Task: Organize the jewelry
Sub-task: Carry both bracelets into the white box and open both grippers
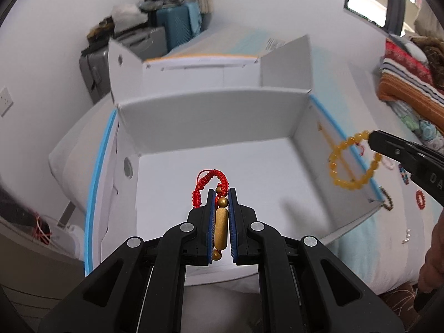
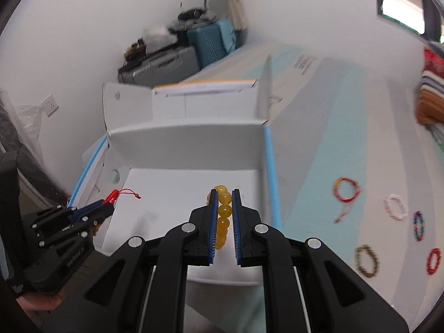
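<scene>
Bracelets here look light and limp. The red cord bracelet [image 1: 213,183] with its stiff gold tube is pinched along the tube in the left gripper [image 1: 222,222], above the white box [image 1: 211,116] floor near its front edge. The amber bead bracelet [image 2: 223,216], probably slippery, is nipped by its beads in the right gripper [image 2: 224,222], over the box's right wall. Both grippers point forward over the box.

Seven bracelets [image 2: 346,190] (two gripped), one box [image 2: 194,144]
</scene>
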The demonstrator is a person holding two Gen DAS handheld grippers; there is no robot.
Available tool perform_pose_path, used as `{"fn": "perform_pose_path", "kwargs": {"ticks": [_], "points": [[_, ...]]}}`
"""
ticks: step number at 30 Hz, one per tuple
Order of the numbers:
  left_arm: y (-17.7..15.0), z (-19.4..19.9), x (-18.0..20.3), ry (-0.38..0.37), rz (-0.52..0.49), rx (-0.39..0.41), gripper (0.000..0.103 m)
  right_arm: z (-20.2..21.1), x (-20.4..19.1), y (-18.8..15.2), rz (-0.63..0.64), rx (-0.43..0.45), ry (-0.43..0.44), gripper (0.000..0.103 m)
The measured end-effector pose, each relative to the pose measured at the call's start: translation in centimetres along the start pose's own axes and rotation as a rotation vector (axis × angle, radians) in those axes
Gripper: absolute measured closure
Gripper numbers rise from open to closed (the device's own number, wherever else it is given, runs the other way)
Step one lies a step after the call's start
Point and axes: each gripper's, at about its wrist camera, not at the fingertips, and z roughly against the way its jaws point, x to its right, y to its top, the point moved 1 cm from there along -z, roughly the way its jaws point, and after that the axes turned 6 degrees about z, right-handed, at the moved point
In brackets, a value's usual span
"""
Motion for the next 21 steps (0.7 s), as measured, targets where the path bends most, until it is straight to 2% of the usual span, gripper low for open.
{"fn": "perform_pose_path", "kwargs": {"ticks": [9,14,21], "points": [[0.3,-4.4,-2.1,0.018,0.041,-0.124,0.095,-7.8,-1.5,0.0,-0.005,-0.204,0.015,0.094],[-0.2,-6.2,-2.9,0.032,0.050,-0.170,0.095,-10.4,-1.6,-0.8,-0.028,-0.307,0.015,0.094],[-0.3,-7.2,-3.6,0.048,0.067,-0.196,0.095,-12.0,-1.7,-1.4,-0.037,-0.357,0.010,0.094]]}}
